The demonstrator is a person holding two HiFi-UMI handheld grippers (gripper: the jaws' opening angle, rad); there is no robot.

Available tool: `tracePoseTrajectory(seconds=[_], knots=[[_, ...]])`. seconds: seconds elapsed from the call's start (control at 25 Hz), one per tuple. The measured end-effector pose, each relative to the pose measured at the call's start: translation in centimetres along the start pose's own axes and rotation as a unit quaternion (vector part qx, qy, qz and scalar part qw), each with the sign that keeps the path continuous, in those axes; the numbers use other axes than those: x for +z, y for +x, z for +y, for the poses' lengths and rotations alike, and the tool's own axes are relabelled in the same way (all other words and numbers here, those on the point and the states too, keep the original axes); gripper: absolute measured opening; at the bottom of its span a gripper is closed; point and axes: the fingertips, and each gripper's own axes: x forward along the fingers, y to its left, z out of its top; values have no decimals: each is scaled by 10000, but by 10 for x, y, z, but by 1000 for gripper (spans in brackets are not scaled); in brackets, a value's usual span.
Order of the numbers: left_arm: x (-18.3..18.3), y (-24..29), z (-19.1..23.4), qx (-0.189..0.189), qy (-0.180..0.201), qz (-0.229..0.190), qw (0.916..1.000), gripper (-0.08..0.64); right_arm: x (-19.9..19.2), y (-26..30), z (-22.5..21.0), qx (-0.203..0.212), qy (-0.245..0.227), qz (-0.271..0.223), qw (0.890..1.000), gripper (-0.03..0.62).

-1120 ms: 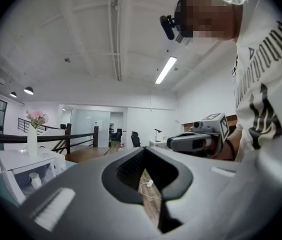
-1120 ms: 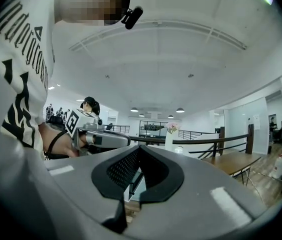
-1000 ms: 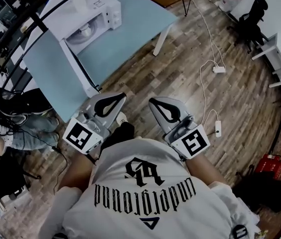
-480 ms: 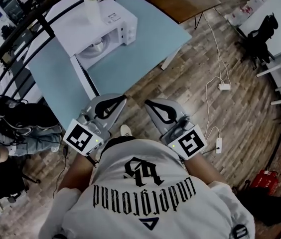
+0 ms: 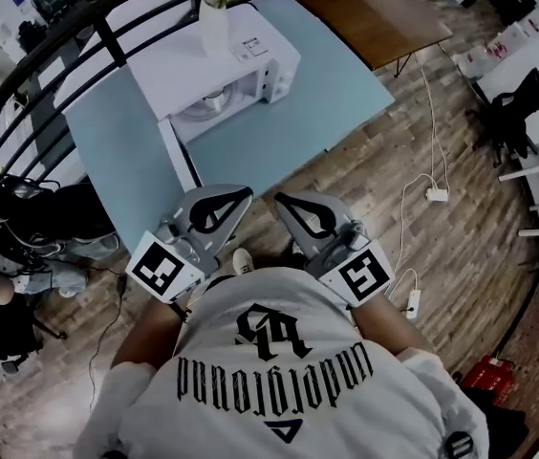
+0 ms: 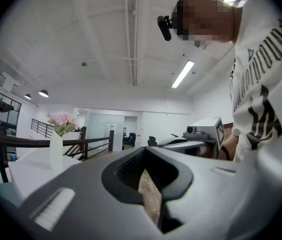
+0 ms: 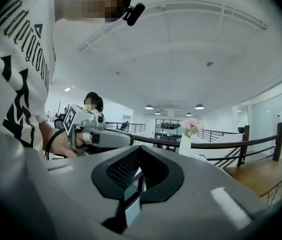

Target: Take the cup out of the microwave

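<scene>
Head view: microwave (image 5: 241, 60) sits on the blue table (image 5: 289, 113), door (image 5: 179, 156) already swung open, vase (image 5: 214, 29) on top. A round shape in the cavity is probably the cup (image 5: 214, 101), so it is not out yet. The left gripper (image 5: 231, 199) and right gripper (image 5: 293, 207) are held side by side near the body, short of the table edge, likely just a carry pose for the approach. Compared with 1 second ago, the microwave and table sit nearer and the flowers are fully in frame.
Left gripper view: jaws closed tip to tip, nothing between them.
Right gripper view: jaws also fully together and empty, with the vase beyond them.
</scene>
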Motion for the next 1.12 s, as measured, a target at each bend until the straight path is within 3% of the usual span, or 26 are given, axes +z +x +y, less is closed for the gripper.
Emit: tracePoseTrajectory(seconds=[0.32, 0.48, 0.6, 0.76, 1.12], knots=[[-10, 14, 39, 635, 11, 94, 9979, 51, -10, 33, -42, 497, 106, -163, 9986, 3], [-10, 28, 60, 1077, 351, -20, 9936, 50, -15, 46, -68, 890, 129, -263, 9956, 3], [-9, 44, 70, 1405, 266, 38, 9897, 50, -15, 50, -90, 1147, 135, -303, 9928, 3], [-6, 72, 84, 1766, 460, -29, 9832, 51, -16, 50, -125, 1473, 92, -323, 9885, 3], [-13, 121, 105, 2751, 459, 10, 9603, 51, -31, 44, -203, 2014, -15, -380, 9788, 3]])
